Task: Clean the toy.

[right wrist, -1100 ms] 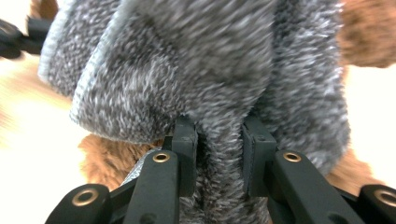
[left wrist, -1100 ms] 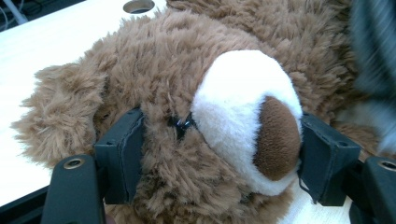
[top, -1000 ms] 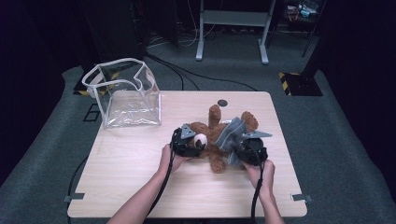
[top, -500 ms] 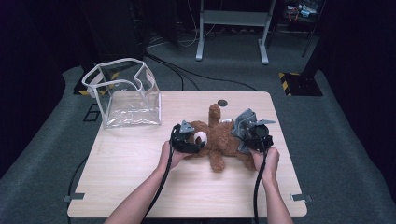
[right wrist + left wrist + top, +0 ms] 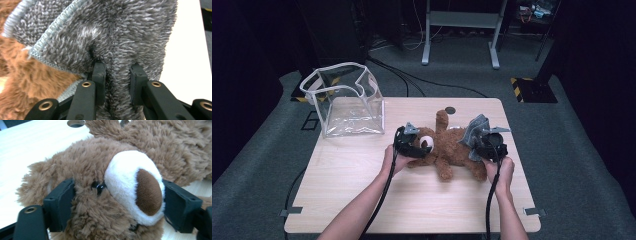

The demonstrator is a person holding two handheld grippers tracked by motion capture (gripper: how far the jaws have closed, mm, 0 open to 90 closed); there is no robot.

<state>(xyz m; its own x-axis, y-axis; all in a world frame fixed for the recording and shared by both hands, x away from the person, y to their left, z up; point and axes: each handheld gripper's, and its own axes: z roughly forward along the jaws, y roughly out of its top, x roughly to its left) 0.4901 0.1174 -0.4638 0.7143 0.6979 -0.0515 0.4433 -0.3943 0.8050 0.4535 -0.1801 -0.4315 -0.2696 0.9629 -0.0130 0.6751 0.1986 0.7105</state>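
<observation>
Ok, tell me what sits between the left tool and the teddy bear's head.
Nothing visible. The left tool already straddles the teddy bear's head, one jaw at each side, no other object between them.

light: bright table (image 5: 362, 170), dark surroundings | shadows: soft | close-ups: slightly blurred

Clear plastic bag (image 5: 346, 102) upright on wooden table (image 5: 362, 170), dark round hole (image 5: 450, 110) beyond

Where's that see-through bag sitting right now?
In the high view the clear plastic bag stands open at the far left corner of the wooden table, apart from the teddy bear, which lies mid-table.
</observation>
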